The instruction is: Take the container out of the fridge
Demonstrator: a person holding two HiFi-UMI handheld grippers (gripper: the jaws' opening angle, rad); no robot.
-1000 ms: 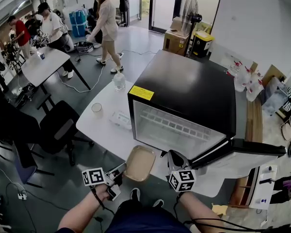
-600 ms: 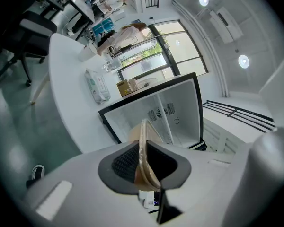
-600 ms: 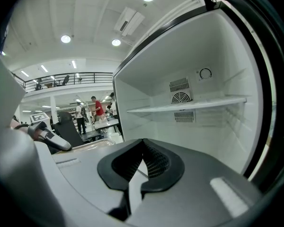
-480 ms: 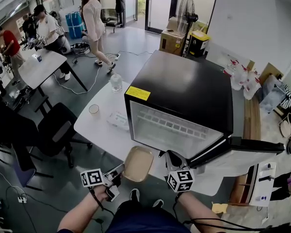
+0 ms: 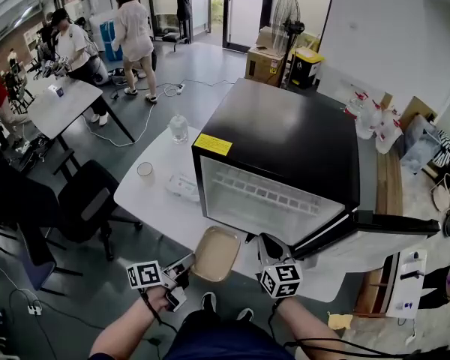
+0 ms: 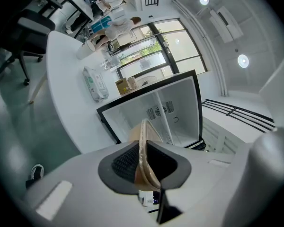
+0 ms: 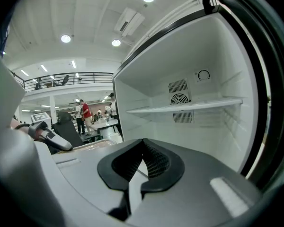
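The container (image 5: 216, 252), a shallow tan tray, is hanging just outside the fridge (image 5: 285, 148), in front of its open mouth and over the near edge of the white table (image 5: 154, 197). Whether its underside is touching the table cannot be told. The left gripper (image 5: 186, 265) is grasping it by one side only, with the jaws clenched on the thin rim (image 6: 143, 131), so the whole tray is reaching out past the pads with no support.

That one-sided hold looks like the main hazard. The tray's weight is probably levering on a narrow strip of wall, so a quick swing or tilt could make it pivot, bend at the rim and slip free.

The right gripper (image 5: 265, 241) is sitting just beside the tray's other side, its jaws closed on nothing. It is facing the bare interior and the shelf (image 7: 184, 107) and is giving the tray no help.

The second risk is the set-down. This close to the near edge, a tray released while partly overhanging would likely tip to the floor.

The open door (image 5: 394, 227) is standing out to the right, near the right gripper, and a wide movement there could knock it.

The packet (image 5: 184, 186), the cup (image 5: 145, 169) and the bottle (image 5: 179, 128) along the table's left side are well apart from the tray and are unlikely to get in the way.
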